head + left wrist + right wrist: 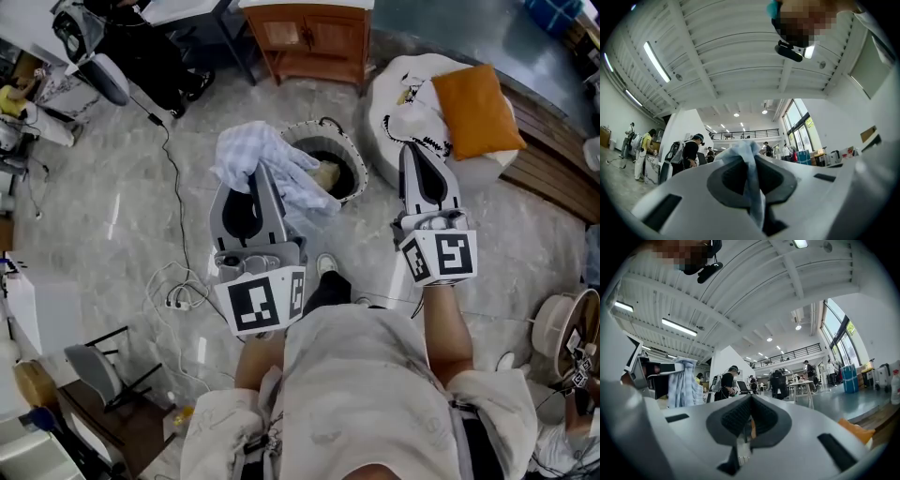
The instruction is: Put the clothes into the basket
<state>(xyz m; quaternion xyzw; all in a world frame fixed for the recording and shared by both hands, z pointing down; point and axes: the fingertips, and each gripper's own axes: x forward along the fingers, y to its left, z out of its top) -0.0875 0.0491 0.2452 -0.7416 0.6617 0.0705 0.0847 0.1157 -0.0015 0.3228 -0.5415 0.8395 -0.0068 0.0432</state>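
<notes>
Cloth (251,155) draped over left tongs (751,161), basket (352,156) rim partly hidden

The cloth (258,161) is pale blue-and-white check. The basket (323,128) is white-rimmed and dark inside. The cushion (476,111) is orange, the beanbag (398,103) white with black marks. The cabinet (309,37) is reddish-brown and the floor (141,187) grey marble.

Pale checked cloth (258,159) — bunched — hangs over the round white basket (356,159).
</notes>
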